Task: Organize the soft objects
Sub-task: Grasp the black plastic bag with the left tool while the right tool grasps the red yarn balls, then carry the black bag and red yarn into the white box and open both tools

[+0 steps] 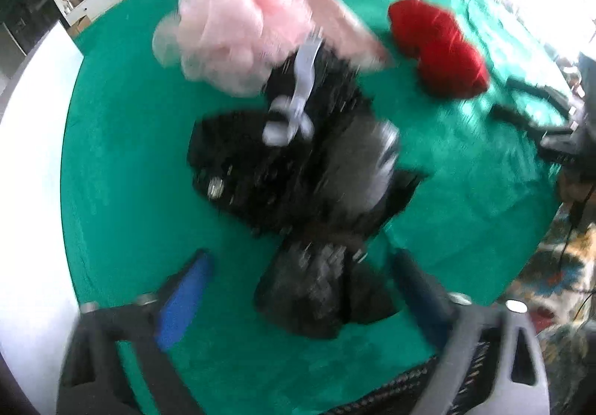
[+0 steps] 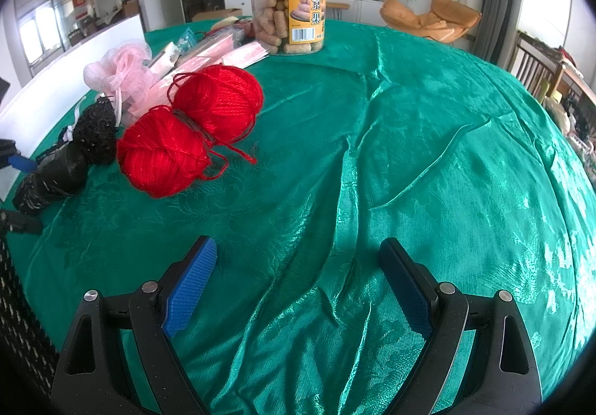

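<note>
In the blurred left wrist view, a black mesh sponge with a white ribbon [image 1: 298, 139] lies on the green cloth [image 1: 130, 173], with a black plastic roll [image 1: 320, 288] in front of it, between my fingers. My left gripper [image 1: 301, 266] is open just above the roll. A pink bath pouf [image 1: 238, 31] lies behind and a red yarn skein [image 1: 439, 50] to the right. In the right wrist view my right gripper [image 2: 298, 266] is open and empty over bare cloth [image 2: 409, 154]. The red yarn [image 2: 186, 128], black sponge [image 2: 97, 132], black roll [image 2: 56, 173] and pink pouf [image 2: 119, 72] lie to its left.
A clear jar of snacks [image 2: 288, 3] stands at the table's far side, with pink packets [image 2: 208, 53] beside it. A dark woven basket edge [image 2: 15, 303] shows at the lower left and also in the left wrist view [image 1: 409, 389]. A white board [image 2: 67, 68] lines the table's left edge.
</note>
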Demonstrator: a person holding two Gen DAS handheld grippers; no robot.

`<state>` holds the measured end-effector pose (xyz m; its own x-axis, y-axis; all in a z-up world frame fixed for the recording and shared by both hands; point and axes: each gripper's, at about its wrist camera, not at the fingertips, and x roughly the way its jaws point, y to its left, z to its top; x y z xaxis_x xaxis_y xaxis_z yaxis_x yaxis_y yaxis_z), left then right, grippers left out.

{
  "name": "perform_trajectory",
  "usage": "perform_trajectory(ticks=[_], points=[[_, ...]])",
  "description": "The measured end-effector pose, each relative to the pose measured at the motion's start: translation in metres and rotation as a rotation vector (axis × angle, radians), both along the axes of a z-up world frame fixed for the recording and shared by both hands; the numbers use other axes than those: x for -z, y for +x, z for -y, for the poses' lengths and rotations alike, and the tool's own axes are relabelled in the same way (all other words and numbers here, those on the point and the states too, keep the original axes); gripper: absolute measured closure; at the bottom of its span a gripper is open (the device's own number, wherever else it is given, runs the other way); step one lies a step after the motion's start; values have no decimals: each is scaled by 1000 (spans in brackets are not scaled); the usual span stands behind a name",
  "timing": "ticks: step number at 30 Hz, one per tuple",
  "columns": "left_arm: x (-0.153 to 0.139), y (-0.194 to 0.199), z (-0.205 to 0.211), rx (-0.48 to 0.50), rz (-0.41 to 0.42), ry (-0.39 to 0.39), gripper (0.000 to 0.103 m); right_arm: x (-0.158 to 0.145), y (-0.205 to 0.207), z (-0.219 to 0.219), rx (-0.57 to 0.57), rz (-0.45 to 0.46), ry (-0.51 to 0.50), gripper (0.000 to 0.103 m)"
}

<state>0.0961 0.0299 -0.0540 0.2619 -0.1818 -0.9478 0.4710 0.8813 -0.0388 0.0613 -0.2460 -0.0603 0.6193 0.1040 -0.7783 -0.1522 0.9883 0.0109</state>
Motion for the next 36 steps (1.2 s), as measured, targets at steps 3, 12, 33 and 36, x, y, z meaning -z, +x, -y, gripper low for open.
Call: perform_trajectory(ticks=[3, 12, 33, 36], points=[[-3, 8, 1, -25, -44, -52, 57, 0, 0, 0, 0, -1, -1, 12], [-11, -19, -26, -84, -64, -159, 56, -45, 44, 4, -38, -222, 210, 14], [-45, -57, -89, -396, 101, -434, 67, -70, 101, -21, -8, -333, 212, 54], [-66, -68, -116, -473, 166, -522, 67, -88, 105, -32, -45, -299, 235, 54]])
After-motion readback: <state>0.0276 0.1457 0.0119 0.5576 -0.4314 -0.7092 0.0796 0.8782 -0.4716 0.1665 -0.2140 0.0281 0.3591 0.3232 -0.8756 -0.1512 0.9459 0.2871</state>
